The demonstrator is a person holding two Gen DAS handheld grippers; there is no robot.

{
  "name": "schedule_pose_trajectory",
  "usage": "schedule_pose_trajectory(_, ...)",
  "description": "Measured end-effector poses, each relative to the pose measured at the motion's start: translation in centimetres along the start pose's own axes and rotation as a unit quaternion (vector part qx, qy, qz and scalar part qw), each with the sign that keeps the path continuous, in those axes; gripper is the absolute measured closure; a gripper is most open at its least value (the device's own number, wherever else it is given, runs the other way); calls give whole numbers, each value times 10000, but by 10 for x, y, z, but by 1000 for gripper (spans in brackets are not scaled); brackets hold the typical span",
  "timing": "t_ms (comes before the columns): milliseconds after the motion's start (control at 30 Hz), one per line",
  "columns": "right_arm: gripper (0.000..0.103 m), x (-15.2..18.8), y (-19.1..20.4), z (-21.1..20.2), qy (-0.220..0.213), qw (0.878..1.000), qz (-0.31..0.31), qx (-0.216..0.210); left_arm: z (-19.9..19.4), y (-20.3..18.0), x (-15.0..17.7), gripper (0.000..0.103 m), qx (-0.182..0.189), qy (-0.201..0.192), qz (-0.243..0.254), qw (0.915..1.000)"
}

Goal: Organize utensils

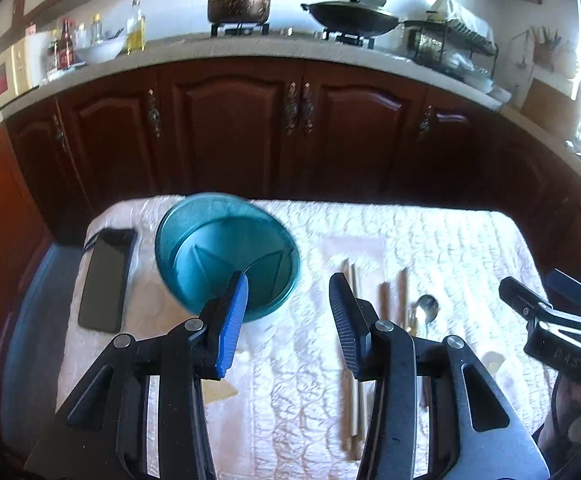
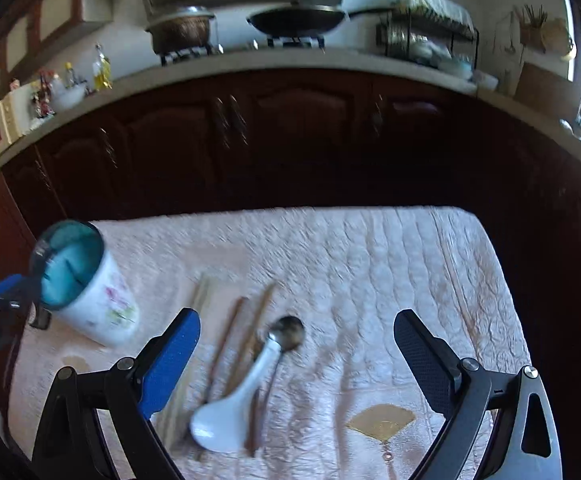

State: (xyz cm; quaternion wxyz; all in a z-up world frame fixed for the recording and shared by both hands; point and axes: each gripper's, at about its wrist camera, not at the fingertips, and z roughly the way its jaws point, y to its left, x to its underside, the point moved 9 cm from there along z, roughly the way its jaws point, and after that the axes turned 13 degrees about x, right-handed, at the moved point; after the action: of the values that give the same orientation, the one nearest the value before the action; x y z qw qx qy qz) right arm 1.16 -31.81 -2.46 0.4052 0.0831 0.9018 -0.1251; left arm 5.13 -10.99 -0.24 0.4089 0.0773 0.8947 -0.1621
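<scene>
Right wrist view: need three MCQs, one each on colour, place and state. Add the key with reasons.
1. The inside of the cup is:
A) red
B) yellow
C) teal

2. The white spoon lies:
A) in the cup
B) on the cloth among the chopsticks
C) on the floor

3. The right claw is:
A) open, with nothing between its fingers
B) shut on the white spoon
C) shut on a chopstick

Key:
1. C, because teal shows inside the rim.
2. B, because it rests on the cloth with sticks on either side.
3. A, because its fingers stand wide apart and grip nothing.
</scene>
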Motion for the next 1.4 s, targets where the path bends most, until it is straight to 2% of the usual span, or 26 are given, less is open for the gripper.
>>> schedule_pose_trajectory(200,6,-15,12,-22,-255,9995,69,-153,-9,-13,-9,61,83,-133,75,9998)
schedule_pose_trajectory(500,6,-27,13,-40,-440,9989,19,-127,-14,-21,-20,61,164,-269,113,9994)
schedule_pose_trajectory(900,6,-35,4,-45,-452,9989,89,-68,-11,-29,-18,61,310,-251,160,9991)
schedule_pose_trajectory(1400,6,-36,-1,-43,-478,9988,120,-36,-11,-32,-19,61,266,-267,159,9992)
